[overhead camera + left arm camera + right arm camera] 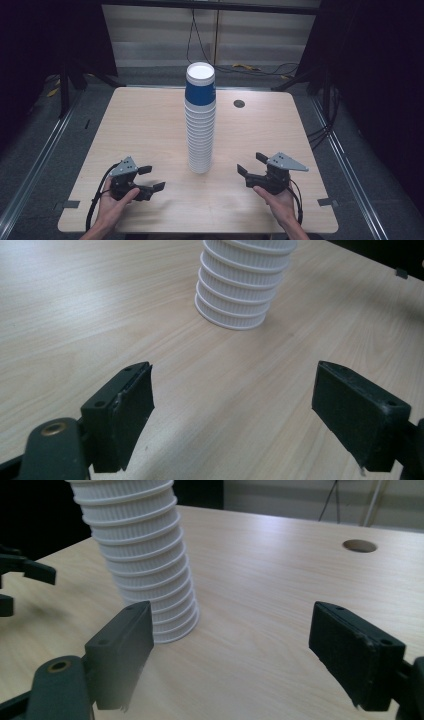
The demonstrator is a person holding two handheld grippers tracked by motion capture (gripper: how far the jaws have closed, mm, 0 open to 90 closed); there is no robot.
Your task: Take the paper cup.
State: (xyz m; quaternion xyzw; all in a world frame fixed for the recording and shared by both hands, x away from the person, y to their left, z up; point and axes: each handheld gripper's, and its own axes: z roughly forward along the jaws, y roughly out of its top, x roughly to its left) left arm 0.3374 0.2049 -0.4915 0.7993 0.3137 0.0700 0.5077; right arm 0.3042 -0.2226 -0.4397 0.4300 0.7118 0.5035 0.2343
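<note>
White ribbed paper cups are standing nested in one tall stack (200, 120), upside down, in the middle of a pale wooden table (150, 125); the topmost cup is wearing a blue band. From the high view, the stack's long axis is running straight up, and it is standing between the two tools. The left gripper (150, 178) is sitting low at the near left, in a person's left hand (114, 197), its jaws spread apart with nothing between them. The right gripper (251, 164) is sitting at the near right in the right hand (278, 200), jaws likewise apart and empty. Both are pointing inward toward the stack's base, and the right one is looking slightly nearer to it.

Through the left gripper view, the stack's bottom rim (235, 310) is lying ahead and a little right of centre, well apart from the open jaws.

Through the right gripper view, the stack (145, 570) is rising just beyond the left jaw, near but not touching, and it is leaning toward the left edge of this picture. A round cable hole (359, 545) is showing far off in the tabletop. To my eye, the right hand would have the shorter reach, needing to swing toward that left side.
</note>
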